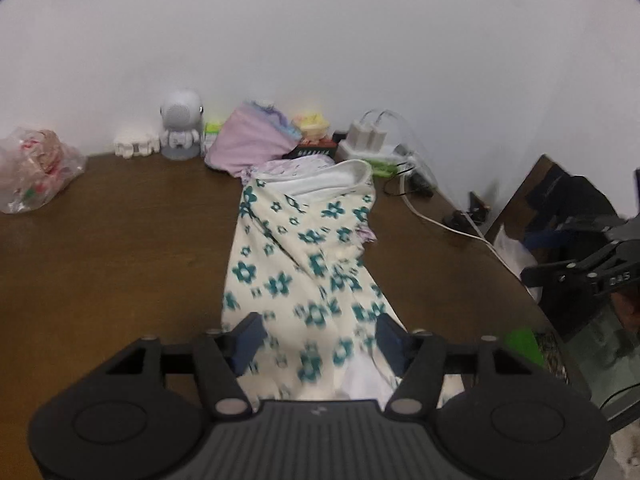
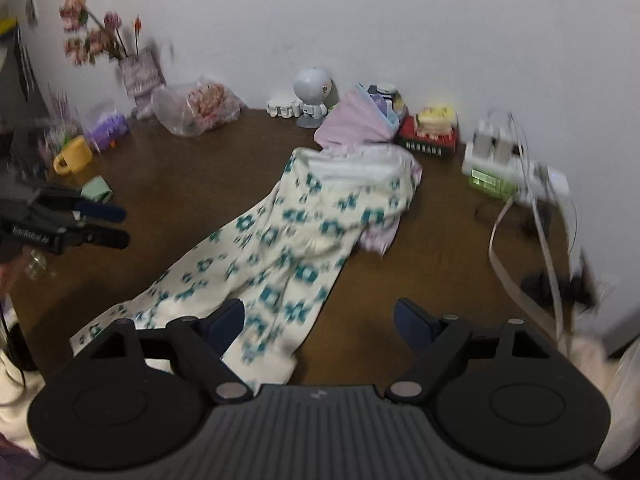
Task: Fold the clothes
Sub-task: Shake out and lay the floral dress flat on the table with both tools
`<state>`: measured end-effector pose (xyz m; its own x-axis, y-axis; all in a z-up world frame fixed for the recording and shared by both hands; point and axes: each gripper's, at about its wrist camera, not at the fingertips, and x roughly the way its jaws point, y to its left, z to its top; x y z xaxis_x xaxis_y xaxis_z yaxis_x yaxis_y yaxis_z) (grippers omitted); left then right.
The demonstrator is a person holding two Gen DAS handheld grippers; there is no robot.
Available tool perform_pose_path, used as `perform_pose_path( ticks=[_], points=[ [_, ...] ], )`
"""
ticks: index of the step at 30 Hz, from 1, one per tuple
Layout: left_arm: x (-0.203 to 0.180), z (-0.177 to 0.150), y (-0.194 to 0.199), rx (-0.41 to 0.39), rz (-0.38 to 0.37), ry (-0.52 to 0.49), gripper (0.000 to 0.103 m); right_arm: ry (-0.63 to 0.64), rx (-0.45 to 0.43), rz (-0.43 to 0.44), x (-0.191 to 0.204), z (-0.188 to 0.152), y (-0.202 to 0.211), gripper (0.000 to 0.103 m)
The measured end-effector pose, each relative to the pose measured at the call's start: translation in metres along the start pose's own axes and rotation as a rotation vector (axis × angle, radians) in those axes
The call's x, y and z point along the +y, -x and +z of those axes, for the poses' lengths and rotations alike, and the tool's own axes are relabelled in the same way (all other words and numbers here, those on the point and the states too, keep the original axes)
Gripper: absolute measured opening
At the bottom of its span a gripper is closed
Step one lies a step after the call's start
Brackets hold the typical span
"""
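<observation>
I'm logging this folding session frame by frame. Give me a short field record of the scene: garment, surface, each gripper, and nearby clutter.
garment: floral pants, cream with teal flowers, lying lengthwise on the table, waistband toward the wall
surface: brown wooden table
left gripper: open, over the leg end of the pants, nothing pinched
right gripper: open, one finger over the pants, the other over bare table
under garment: lilac cloth peeking out
clutter: robot figure, plastic bag, power strip
</observation>
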<state>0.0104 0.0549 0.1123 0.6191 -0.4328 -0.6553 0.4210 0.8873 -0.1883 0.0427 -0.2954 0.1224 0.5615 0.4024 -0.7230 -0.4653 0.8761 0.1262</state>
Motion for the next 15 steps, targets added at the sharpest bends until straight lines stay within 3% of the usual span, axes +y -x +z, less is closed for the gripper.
perform_pose_path(
  ticks=[2, 5, 7, 10, 13, 14, 15],
  points=[
    [-0.016, -0.041, 0.010, -0.020, 0.035, -0.076, 0.076, -0.040, -0.009, 0.029, 0.007, -0.044, 0.004, 0.085],
    [-0.049, -0.083, -0.004, 0.029, 0.140, -0.216, 0.073, -0.078, -0.019, 0.051, 0.040, -0.107, -0.011, 0.085],
    [-0.063, -0.096, -0.009, 0.032, 0.150, -0.230, 0.073, -0.112, -0.055, 0.053, 0.060, -0.137, -0.021, 0.085],
    [-0.074, -0.104, -0.018, 0.014, 0.160, -0.224, 0.074, -0.163, -0.183, -0.031, 0.087, -0.161, -0.040, 0.085],
    [-0.074, -0.105, -0.035, 0.023, 0.246, -0.209, 0.072, -0.141, -0.245, -0.084, 0.105, -0.166, -0.059, 0.079],
    [-0.070, -0.107, -0.036, 0.030, 0.255, -0.193, 0.062, -0.133, -0.258, -0.092, 0.107, -0.165, -0.064, 0.075],
    [-0.065, -0.108, -0.036, 0.037, 0.244, -0.165, 0.042, -0.132, -0.272, -0.099, 0.108, -0.164, -0.067, 0.073]
  ],
)
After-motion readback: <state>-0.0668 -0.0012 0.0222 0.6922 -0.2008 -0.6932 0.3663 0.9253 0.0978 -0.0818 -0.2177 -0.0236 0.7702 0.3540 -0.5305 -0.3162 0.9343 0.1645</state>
